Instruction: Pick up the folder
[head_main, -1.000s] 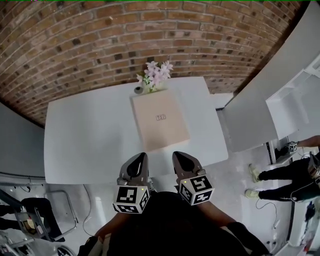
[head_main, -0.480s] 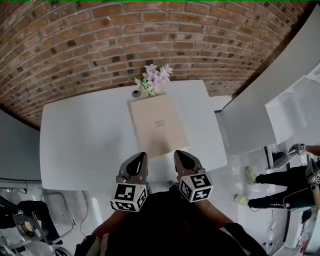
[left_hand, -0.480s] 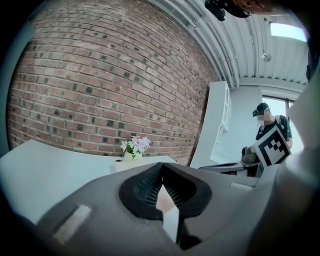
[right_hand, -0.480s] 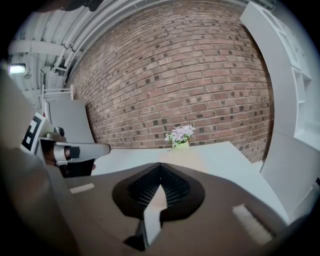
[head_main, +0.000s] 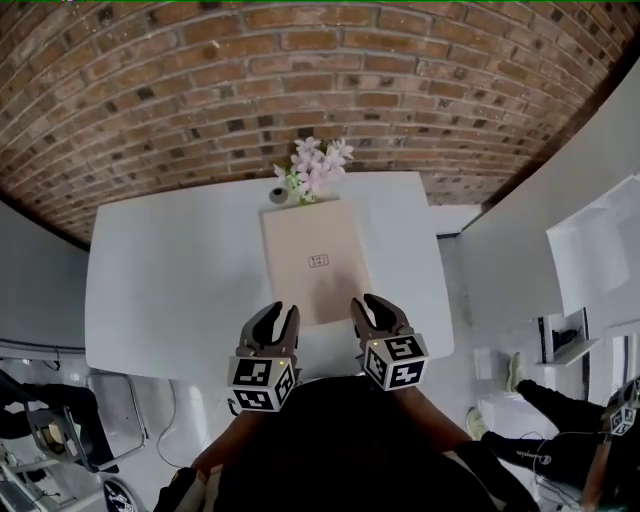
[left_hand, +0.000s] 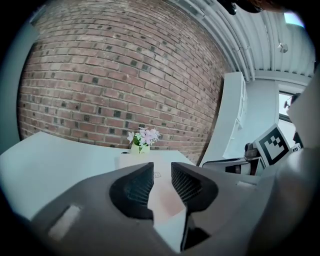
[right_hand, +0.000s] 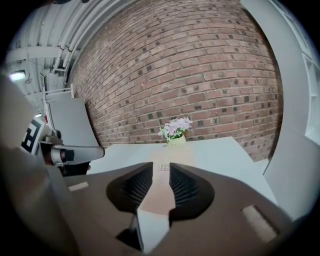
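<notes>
Beige folder (head_main: 312, 240) mid-frame seems light and stiff; take its lower edge. Left gripper (head_main: 280, 313) and right gripper (head_main: 368, 303), both empty, have just been opening a little.

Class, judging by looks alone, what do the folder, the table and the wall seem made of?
Folder: probably matte card or paper; flat beige, no shine. Table: smooth white laminate or painted board; even sheen. Wall: exposed brick; mortar joints show.
</notes>
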